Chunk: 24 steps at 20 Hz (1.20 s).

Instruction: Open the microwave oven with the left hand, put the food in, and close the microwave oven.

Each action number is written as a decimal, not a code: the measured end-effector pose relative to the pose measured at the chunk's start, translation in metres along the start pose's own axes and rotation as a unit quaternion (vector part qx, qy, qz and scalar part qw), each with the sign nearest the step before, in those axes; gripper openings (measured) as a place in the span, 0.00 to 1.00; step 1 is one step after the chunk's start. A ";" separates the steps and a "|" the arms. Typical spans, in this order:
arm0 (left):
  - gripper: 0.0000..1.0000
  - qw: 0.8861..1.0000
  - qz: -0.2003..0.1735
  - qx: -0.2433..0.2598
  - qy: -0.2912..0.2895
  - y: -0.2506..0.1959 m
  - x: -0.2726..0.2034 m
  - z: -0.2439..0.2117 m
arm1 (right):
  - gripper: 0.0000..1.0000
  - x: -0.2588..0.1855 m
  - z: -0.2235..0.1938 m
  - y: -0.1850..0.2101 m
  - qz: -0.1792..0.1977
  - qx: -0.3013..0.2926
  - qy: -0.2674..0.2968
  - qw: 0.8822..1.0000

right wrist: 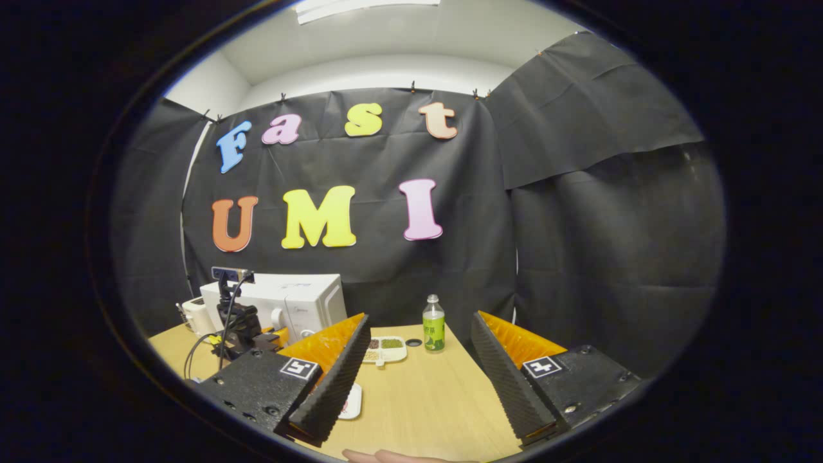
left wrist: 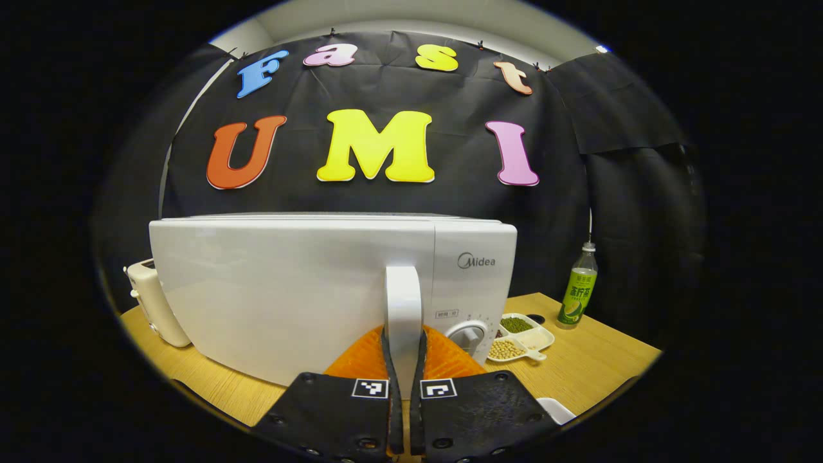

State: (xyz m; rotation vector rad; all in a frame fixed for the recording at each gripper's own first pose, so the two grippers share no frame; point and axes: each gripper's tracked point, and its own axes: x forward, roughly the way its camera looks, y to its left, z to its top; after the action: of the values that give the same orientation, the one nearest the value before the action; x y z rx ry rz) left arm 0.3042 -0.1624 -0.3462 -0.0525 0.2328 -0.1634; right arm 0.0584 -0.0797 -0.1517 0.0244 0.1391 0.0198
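Two grippers, one microwave oven, sundry tabletop items; all places given relative to the microwave oven.

Left gripper view, left to right:
- Toaster point(left wrist: 151, 302), pale, just beside the oven's left end, on the tabletop point(left wrist: 591, 366).
- Microwave oven point(left wrist: 334, 289), white, door toward the camera and swung slightly out from the body; the interior cannot be seen.
- Door handle point(left wrist: 403, 315), white, vertical, at the door's right edge, next to the oven's control panel.
- Left gripper point(left wrist: 404, 360), fingers nearly together and pressed against both sides of the door handle.
- Control knob point(left wrist: 469, 335), on the oven's panel, just right of the handle.
- Divided dish point(left wrist: 522, 337), white, holding green beans in one compartment and pale beans in another, on the tabletop just right of the oven's front corner.
- Small dark disc point(left wrist: 535, 318), on the tabletop beyond the dish.
- Bottle point(left wrist: 578, 289), clear with a green label, upright, farther right of the oven, near the wall.
- White object point(left wrist: 558, 409), partly seen at the lower edge, right of the oven; what it is cannot be told.

Right gripper view, left to right:
- Microwave oven point(right wrist: 283, 302), far left and distant, with the other gripper's body and cables point(right wrist: 235, 321) in front of it.
- Right gripper point(right wrist: 418, 360), fingers spread wide apart, nothing between them, well to the right of the oven above bare tabletop point(right wrist: 418, 399).
- White plate point(right wrist: 352, 402), partly hidden by the gripper's near finger, in front of and right of the oven.
- Divided dish point(right wrist: 386, 349) and bottle point(right wrist: 434, 331), right of the oven, seen between the fingers.
- Fingertips of a hand point(right wrist: 386, 456), at the bottom edge.
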 end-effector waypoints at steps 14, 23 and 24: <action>0.04 0.999 -0.033 0.017 -0.012 0.075 -0.192 -0.022 | 1.00 -0.027 -0.020 0.039 0.032 0.018 0.013 0.999; 0.93 0.993 0.114 0.022 0.024 0.216 -0.336 -0.047 | 1.00 -0.041 -0.029 0.085 0.066 -0.017 0.019 0.998; 0.92 0.992 0.124 0.022 0.019 0.223 -0.349 -0.040 | 1.00 -0.037 -0.032 0.090 0.070 -0.021 0.026 0.997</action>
State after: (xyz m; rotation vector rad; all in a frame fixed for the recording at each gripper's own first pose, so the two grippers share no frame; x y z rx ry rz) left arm -0.0053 0.1147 -0.3223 0.0231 0.2706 0.0775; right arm 0.0156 0.0097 -0.1755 -0.0078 0.1878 0.1632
